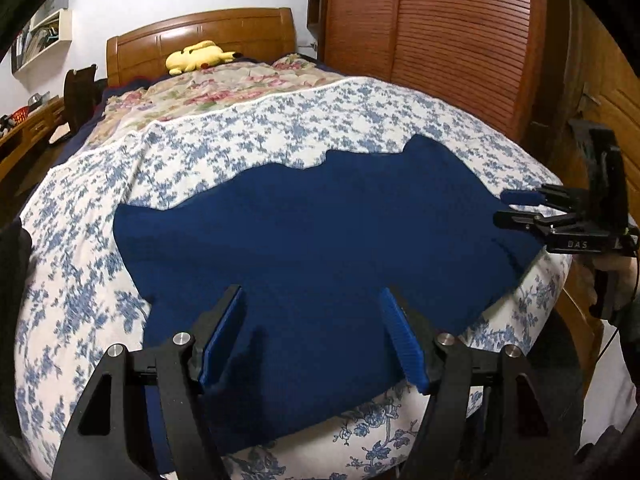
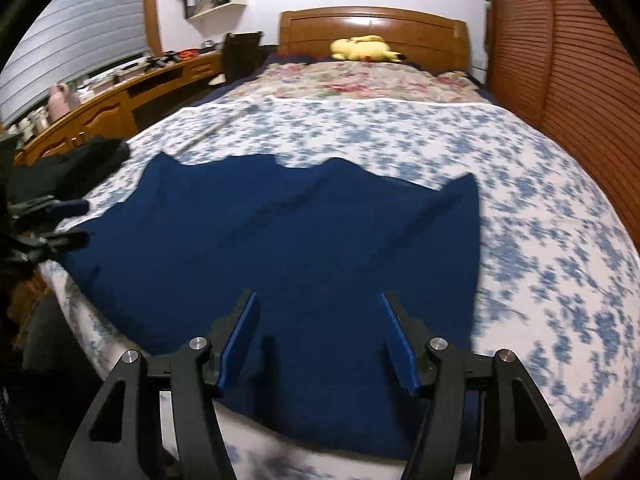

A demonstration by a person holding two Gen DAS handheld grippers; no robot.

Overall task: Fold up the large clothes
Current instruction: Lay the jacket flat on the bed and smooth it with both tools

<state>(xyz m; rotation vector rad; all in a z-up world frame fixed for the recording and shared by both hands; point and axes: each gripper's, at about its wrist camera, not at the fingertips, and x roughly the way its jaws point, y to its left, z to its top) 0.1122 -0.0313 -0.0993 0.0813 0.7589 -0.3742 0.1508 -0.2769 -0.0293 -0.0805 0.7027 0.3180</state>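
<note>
Two open hand-held grippers (image 1: 314, 292) (image 2: 318, 298) over navy garment (image 1: 320, 232)

A navy garment (image 1: 320, 240) lies spread on the blue-flowered bedspread (image 1: 280, 128). The left gripper (image 1: 312, 300) hovers over its near edge, jaws apart and empty; the right gripper (image 1: 508, 208) gapes at its right end.

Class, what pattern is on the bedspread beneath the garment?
Blue flowers on white: the quilted bedspread under the dark blue garment. Left wrist view shows it sharpest.
</note>
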